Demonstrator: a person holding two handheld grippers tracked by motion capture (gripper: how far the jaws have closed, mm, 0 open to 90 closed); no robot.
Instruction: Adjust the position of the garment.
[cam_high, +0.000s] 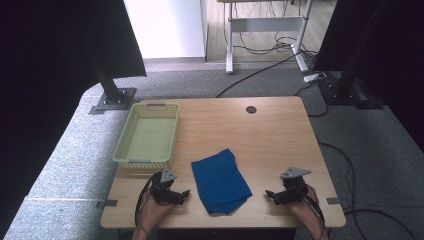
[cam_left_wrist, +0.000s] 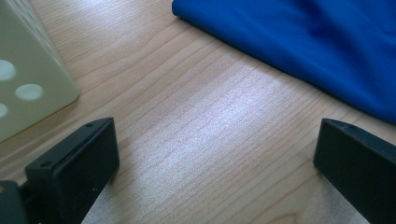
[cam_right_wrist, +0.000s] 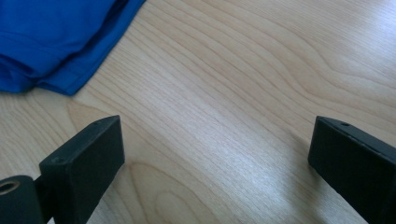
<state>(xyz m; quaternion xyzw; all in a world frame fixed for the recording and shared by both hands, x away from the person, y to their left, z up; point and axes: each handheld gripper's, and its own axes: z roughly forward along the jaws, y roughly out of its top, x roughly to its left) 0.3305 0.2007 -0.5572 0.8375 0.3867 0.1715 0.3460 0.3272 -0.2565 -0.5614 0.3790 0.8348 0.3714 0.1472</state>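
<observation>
A folded blue cloth (cam_high: 220, 181) lies near the front middle of the wooden table (cam_high: 270, 140). My left gripper (cam_high: 184, 195) rests on the table just left of the cloth, open, with bare wood between its jaws. In the left gripper view the cloth (cam_left_wrist: 317, 42) fills the upper right and a basket corner (cam_left_wrist: 28, 79) sits at the left. My right gripper (cam_high: 270, 195) rests to the right of the cloth, open and empty. The right gripper view has the cloth's hem (cam_right_wrist: 60, 37) at the upper left.
A pale yellow-green plastic basket (cam_high: 150, 135) stands empty at the table's left side. A round dark grommet (cam_high: 251, 109) sits near the far edge. Black stands, cables and a desk frame lie on the floor beyond the table.
</observation>
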